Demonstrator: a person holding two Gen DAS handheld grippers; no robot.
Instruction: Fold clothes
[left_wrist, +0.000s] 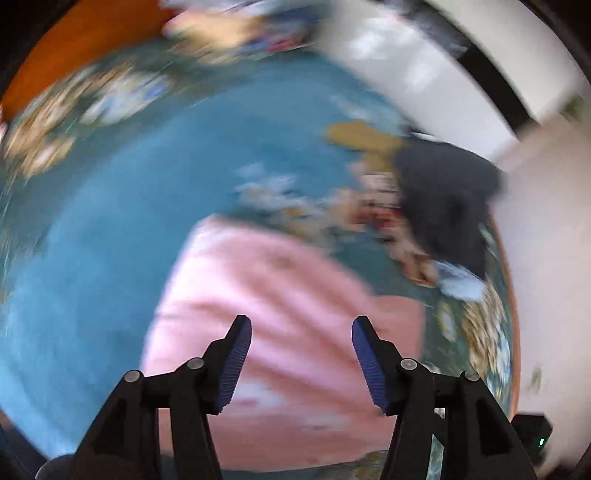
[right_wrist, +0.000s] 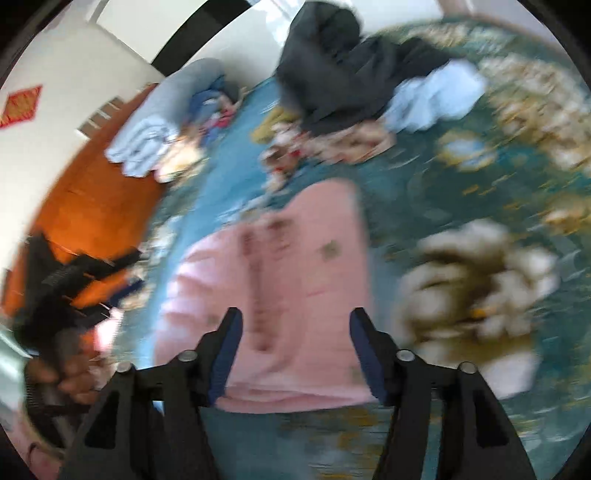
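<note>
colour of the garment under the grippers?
Pink garment; plainest in the right wrist view, lying on the bedspread.

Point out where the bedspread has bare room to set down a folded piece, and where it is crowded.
Free: the plain blue stretch of bedspread left of the pink garment, up to the floral border. Crowded: beyond the pink garment's far right, where the dark garment and light blue cloth are piled, and the far end with stacked laundry.
</note>
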